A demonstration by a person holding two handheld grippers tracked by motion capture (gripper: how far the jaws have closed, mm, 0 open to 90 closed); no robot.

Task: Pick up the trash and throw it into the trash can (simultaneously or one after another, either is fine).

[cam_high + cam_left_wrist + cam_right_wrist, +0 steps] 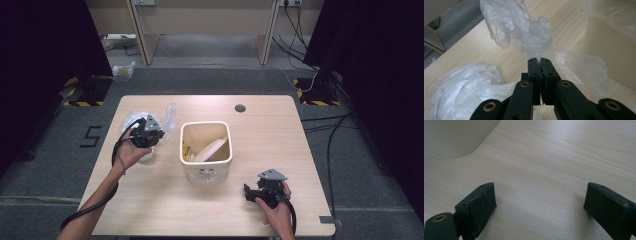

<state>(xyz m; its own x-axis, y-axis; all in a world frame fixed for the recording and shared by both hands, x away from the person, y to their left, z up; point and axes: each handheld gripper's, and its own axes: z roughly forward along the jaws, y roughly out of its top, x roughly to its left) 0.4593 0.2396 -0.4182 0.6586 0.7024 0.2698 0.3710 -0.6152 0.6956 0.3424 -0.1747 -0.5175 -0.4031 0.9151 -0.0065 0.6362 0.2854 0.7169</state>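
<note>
Wooden table (280, 130), left tool (539, 61) clenched on clear plastic bag (524, 32) — right tool (539, 200) spread wide, holding nothing.

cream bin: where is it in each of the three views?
High view: cream bin at table centre, open top.
Left gripper view: its blurred wall at the right edge, beyond the plastic bag that the left claw pinches.
Right gripper view: rounded corner, top left.
Shared landmark: wooden tabletop.
</note>
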